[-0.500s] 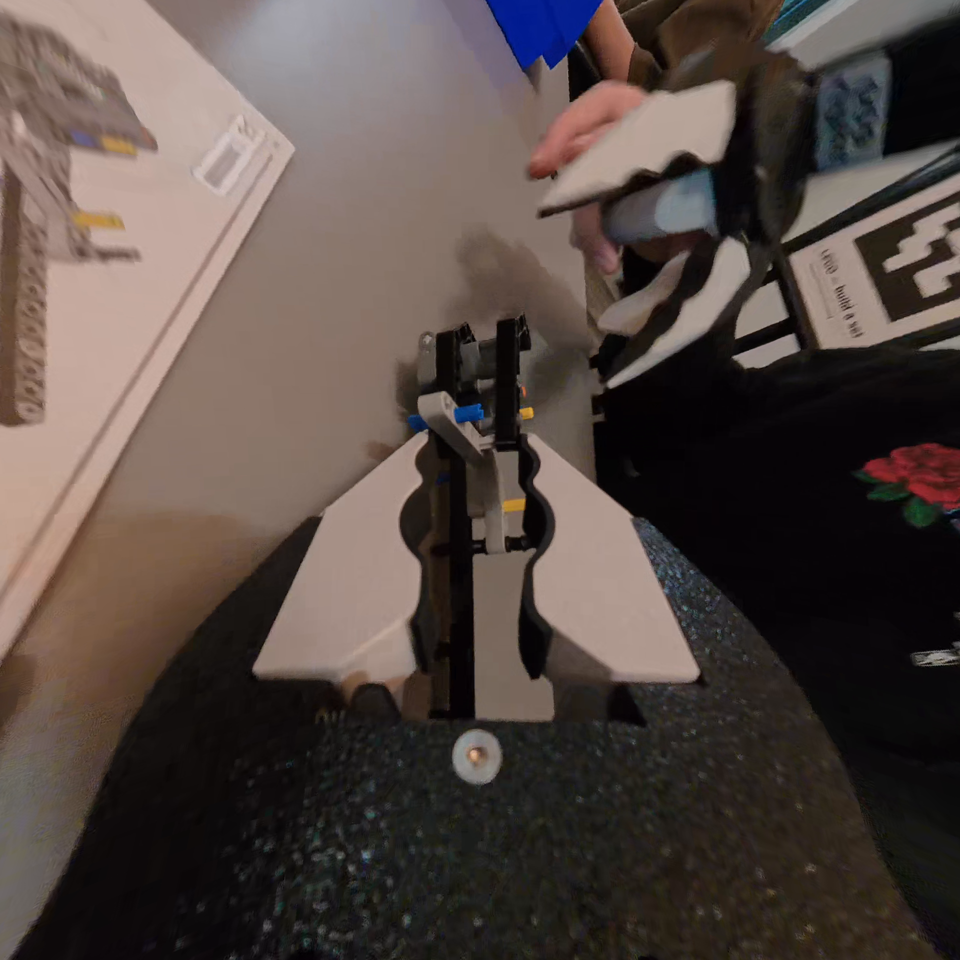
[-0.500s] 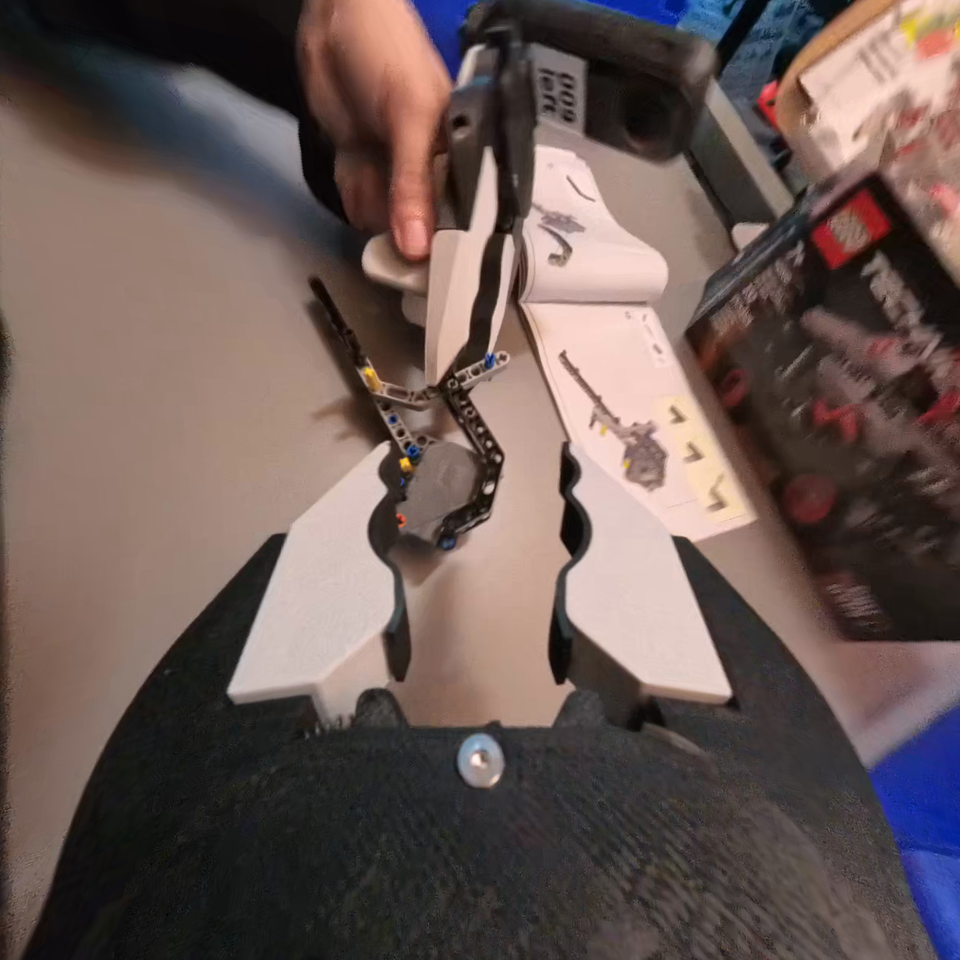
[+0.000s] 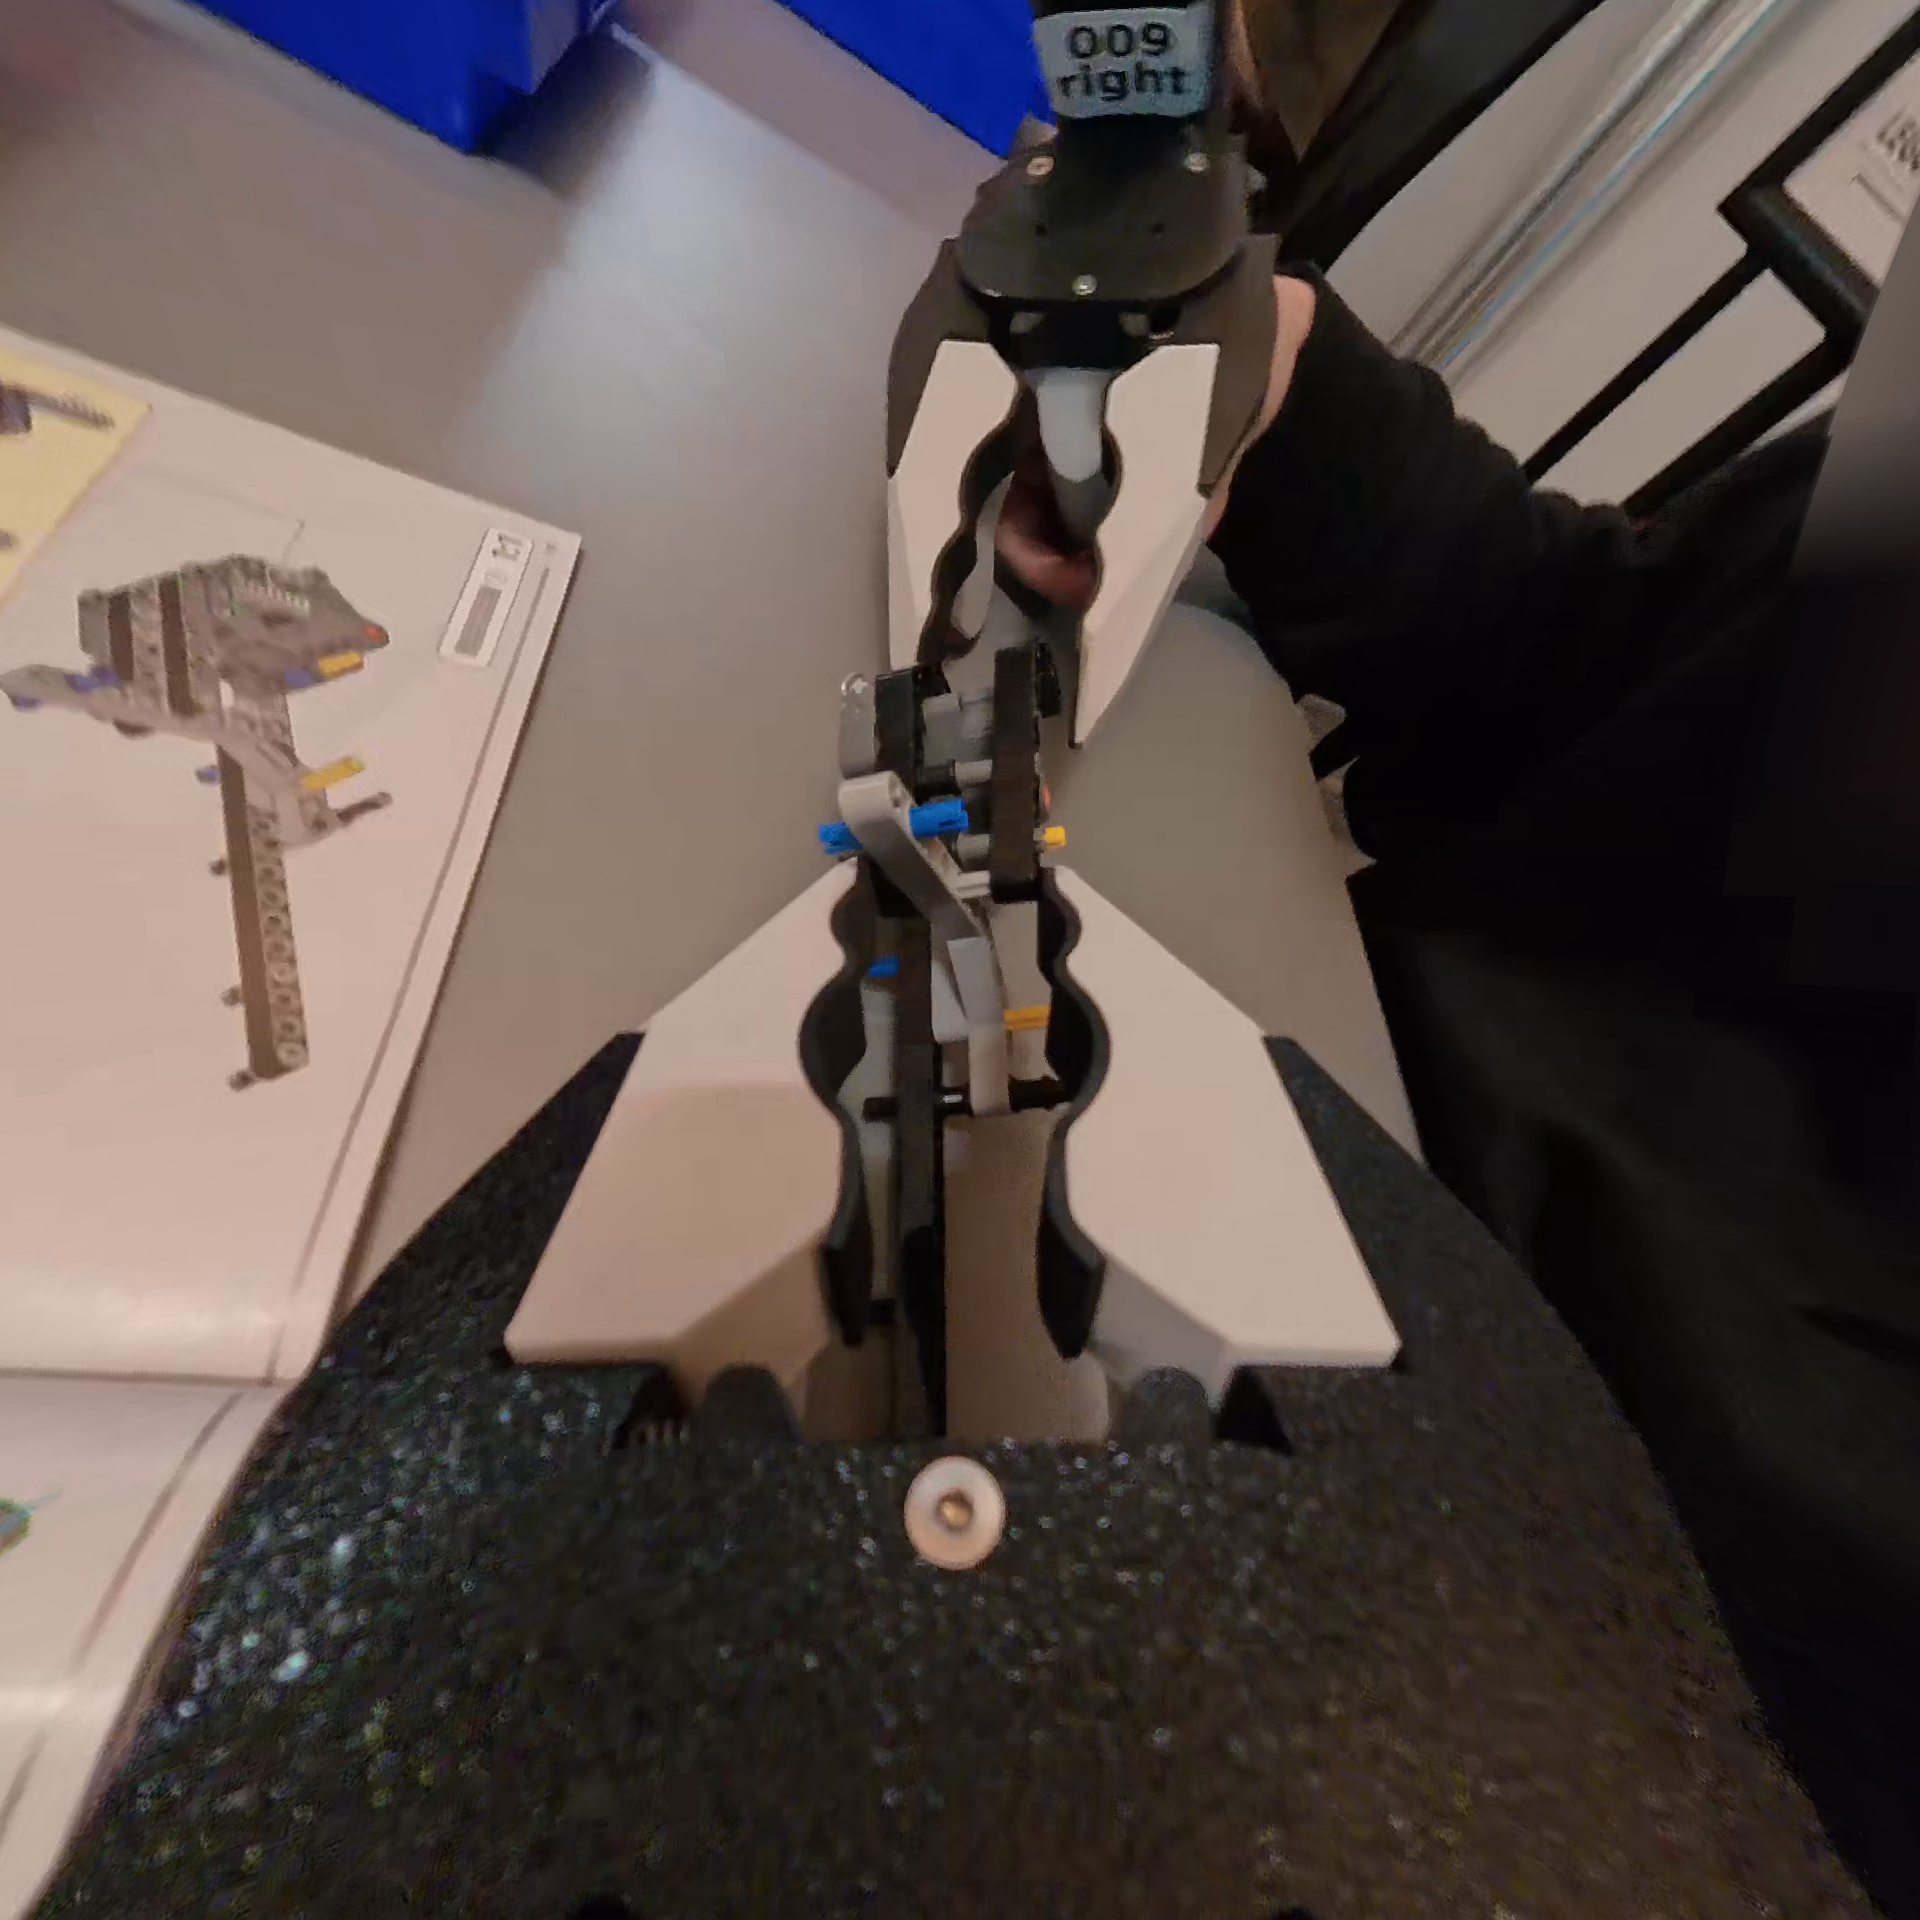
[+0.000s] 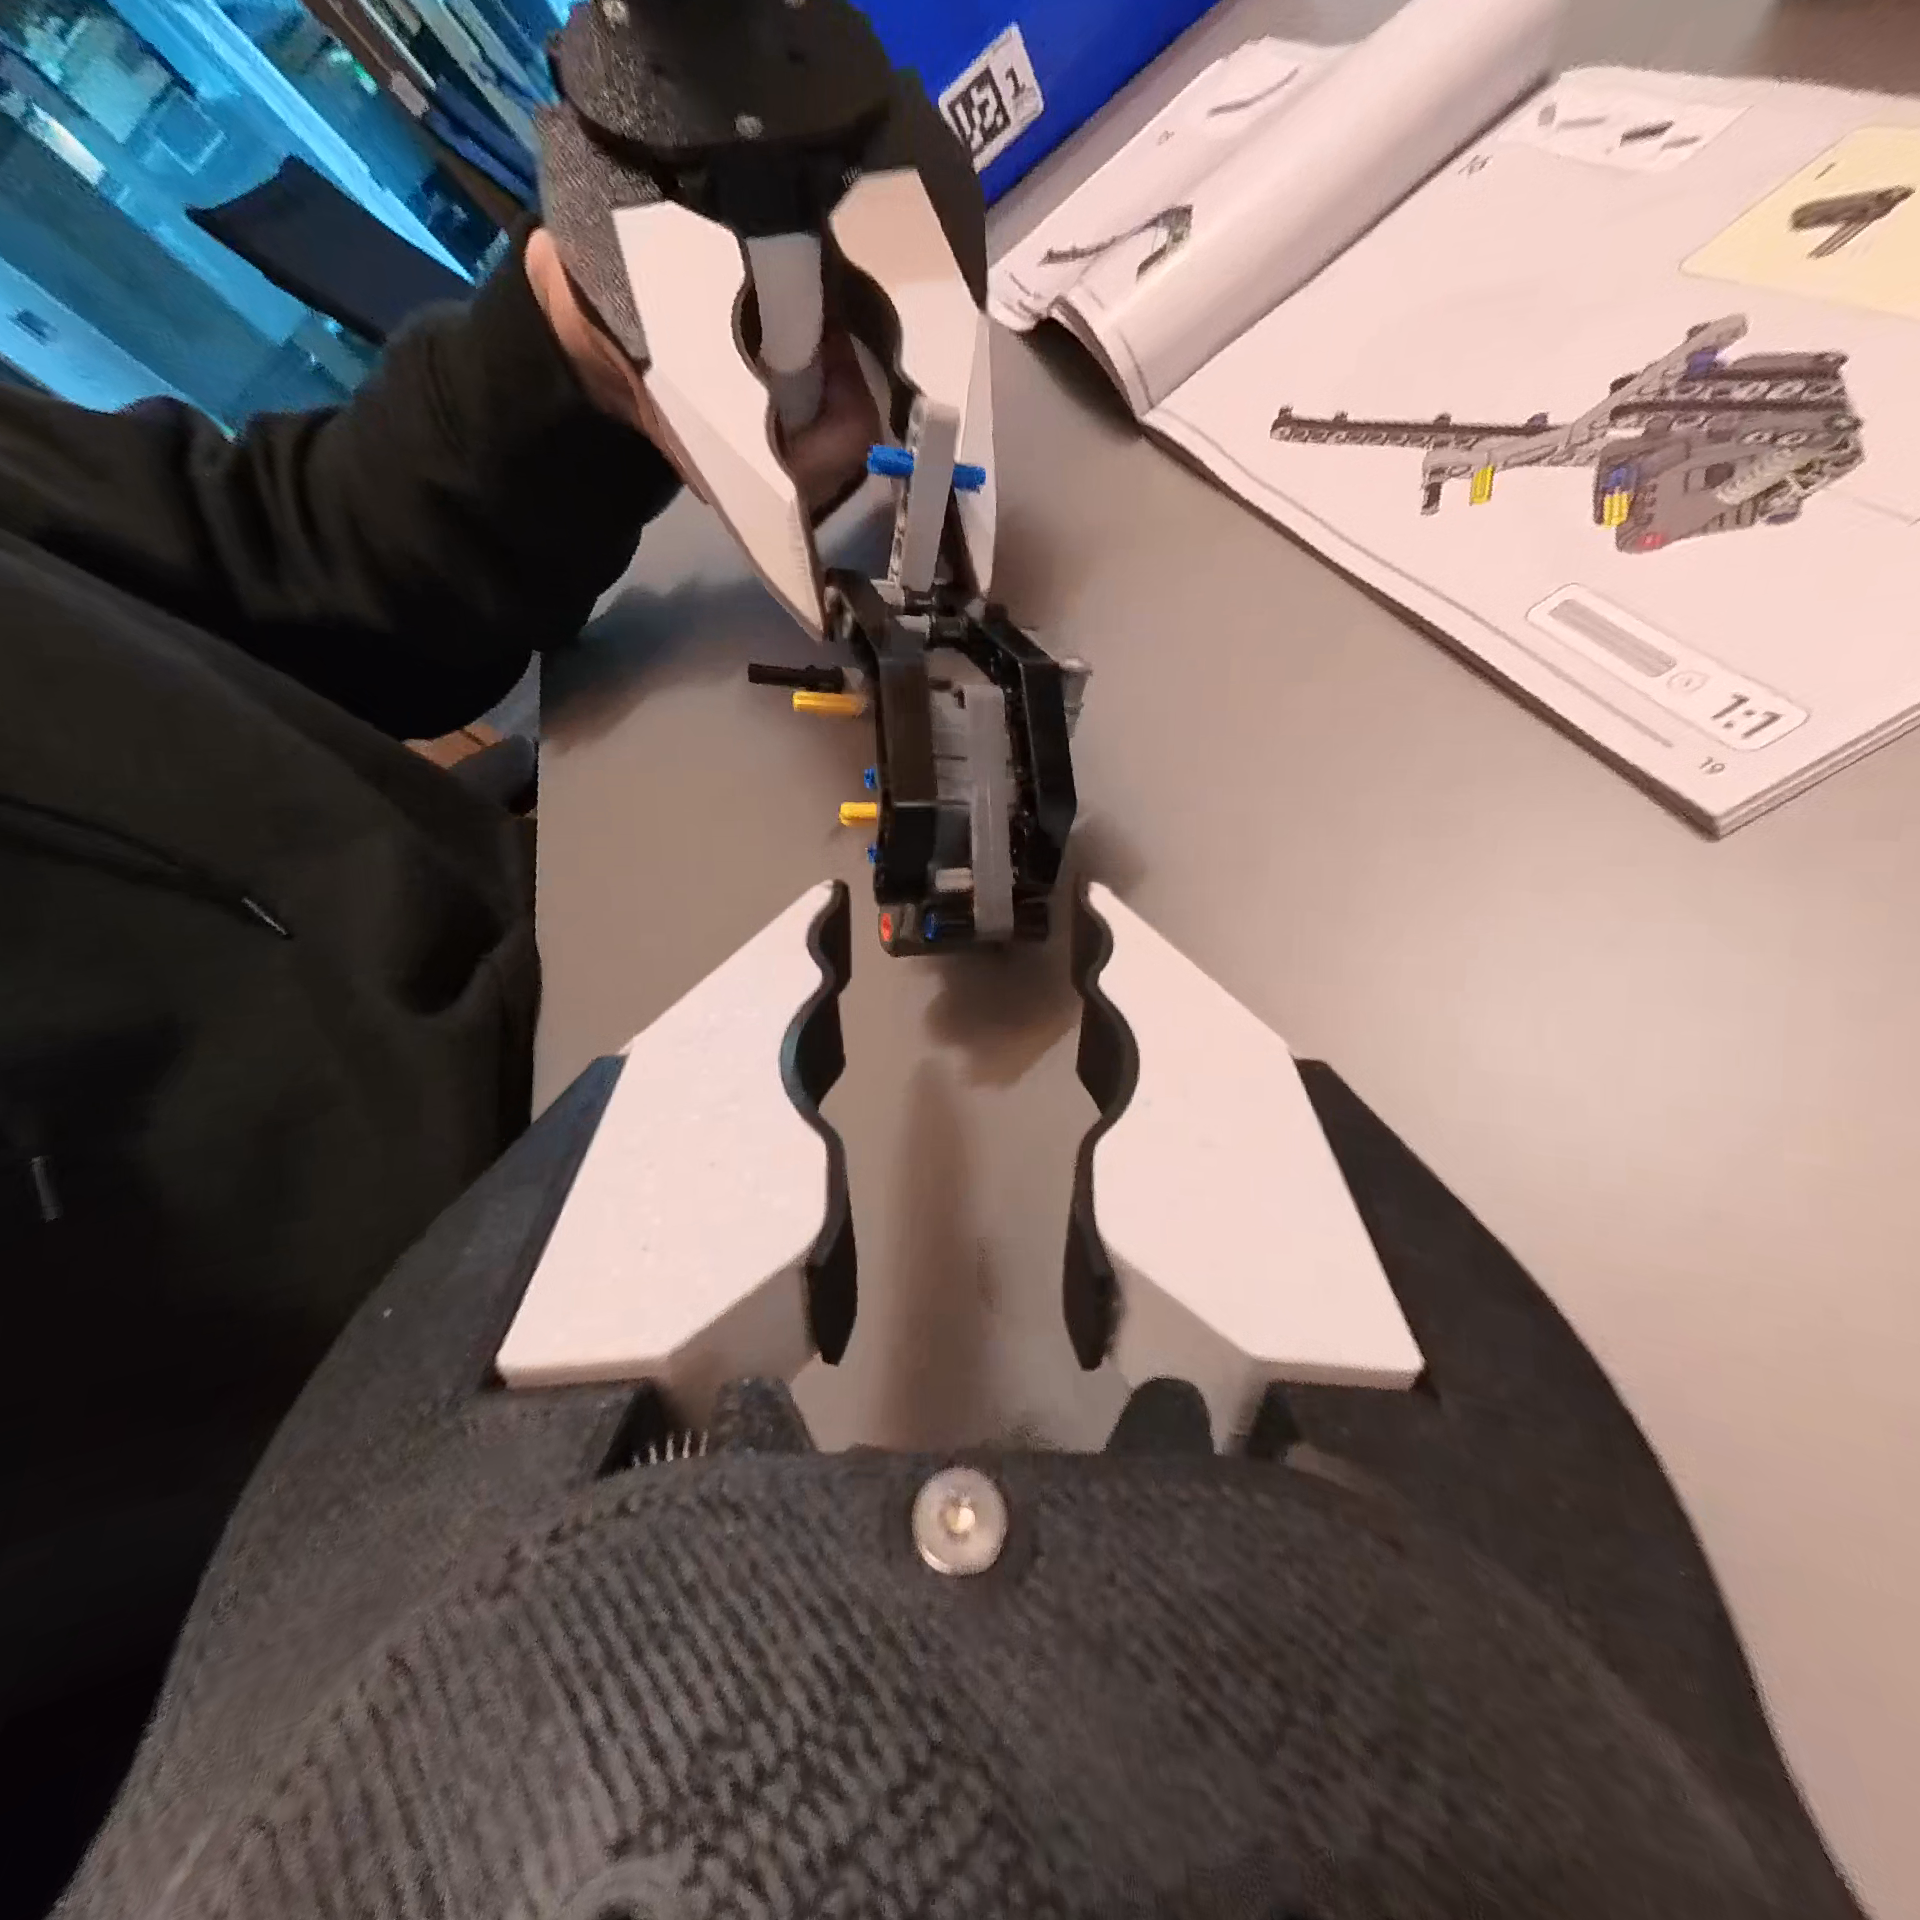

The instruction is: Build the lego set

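Observation:
The lego assembly [image 3: 961, 790] is a bundle of black and grey beams with blue and yellow pins. My left gripper [image 3: 951, 883] is shut on its long beams and holds it above the grey table. My right gripper [image 3: 997, 696] faces it from the far side, open, with its fingers on either side of the assembly's bulky end. In the right wrist view the assembly [image 4: 966, 769] hangs just beyond my right gripper [image 4: 961, 914], and the left gripper [image 4: 899, 582] clamps the grey beam from above. I see no contact between the right fingers and the bricks.
An open instruction booklet [image 3: 260, 831] lies on the table [image 3: 675, 416] left of the left gripper; it also shows in the right wrist view [image 4: 1507, 468]. Blue bins [image 3: 468, 52] stand at the far edge. A person's black sleeves [image 4: 312, 540] are close by. The gap from one gripper's tips to the other's is roughly 7 centimeters.
The right gripper has swung in from the side to face the left gripper, its fingers now flanking the assembly's end. The left gripper has turned, so the assembly shows edge-on.

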`<state>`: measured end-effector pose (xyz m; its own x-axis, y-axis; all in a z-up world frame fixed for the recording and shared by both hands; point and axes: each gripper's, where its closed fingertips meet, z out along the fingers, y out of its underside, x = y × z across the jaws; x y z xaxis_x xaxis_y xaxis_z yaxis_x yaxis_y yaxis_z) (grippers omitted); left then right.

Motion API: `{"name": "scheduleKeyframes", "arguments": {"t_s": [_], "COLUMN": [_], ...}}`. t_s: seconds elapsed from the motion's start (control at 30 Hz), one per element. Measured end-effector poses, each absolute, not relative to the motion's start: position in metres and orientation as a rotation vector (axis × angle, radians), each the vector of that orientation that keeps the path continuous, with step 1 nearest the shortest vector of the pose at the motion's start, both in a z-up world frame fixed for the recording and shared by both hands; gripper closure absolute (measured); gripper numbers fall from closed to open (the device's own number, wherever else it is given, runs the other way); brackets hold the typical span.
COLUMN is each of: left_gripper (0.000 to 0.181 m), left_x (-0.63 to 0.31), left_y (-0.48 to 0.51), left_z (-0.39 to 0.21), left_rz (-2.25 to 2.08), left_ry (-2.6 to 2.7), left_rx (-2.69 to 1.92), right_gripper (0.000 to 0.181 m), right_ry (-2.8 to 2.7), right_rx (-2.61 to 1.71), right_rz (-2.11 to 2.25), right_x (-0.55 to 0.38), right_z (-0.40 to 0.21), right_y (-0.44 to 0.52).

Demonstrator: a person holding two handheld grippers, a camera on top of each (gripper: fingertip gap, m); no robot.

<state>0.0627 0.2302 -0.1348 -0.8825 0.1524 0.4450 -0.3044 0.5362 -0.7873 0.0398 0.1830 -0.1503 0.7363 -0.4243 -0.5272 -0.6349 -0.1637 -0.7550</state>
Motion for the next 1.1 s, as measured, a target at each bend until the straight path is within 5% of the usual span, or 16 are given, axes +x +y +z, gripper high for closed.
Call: {"name": "scheduleKeyframes", "arguments": {"t_s": [0.6, 1.1], "left_gripper": [0.153, 0.153], "left_x": [0.047, 0.038], "left_y": [0.240, 0.241], "left_z": [-0.136, -0.138], "left_rz": [1.671, 1.734], "left_ry": [-2.460, -2.595], "left_rx": [-0.568, -0.704], "right_gripper": [0.139, 0.146], "right_ry": [0.511, 0.355], "right_rx": [-2.004, -2.136], "right_rz": [-0.261, -0.549], "right_x": [0.030, 0.024], "right_z": [-0.148, -0.160], "right_y": [0.194, 0.199]}}
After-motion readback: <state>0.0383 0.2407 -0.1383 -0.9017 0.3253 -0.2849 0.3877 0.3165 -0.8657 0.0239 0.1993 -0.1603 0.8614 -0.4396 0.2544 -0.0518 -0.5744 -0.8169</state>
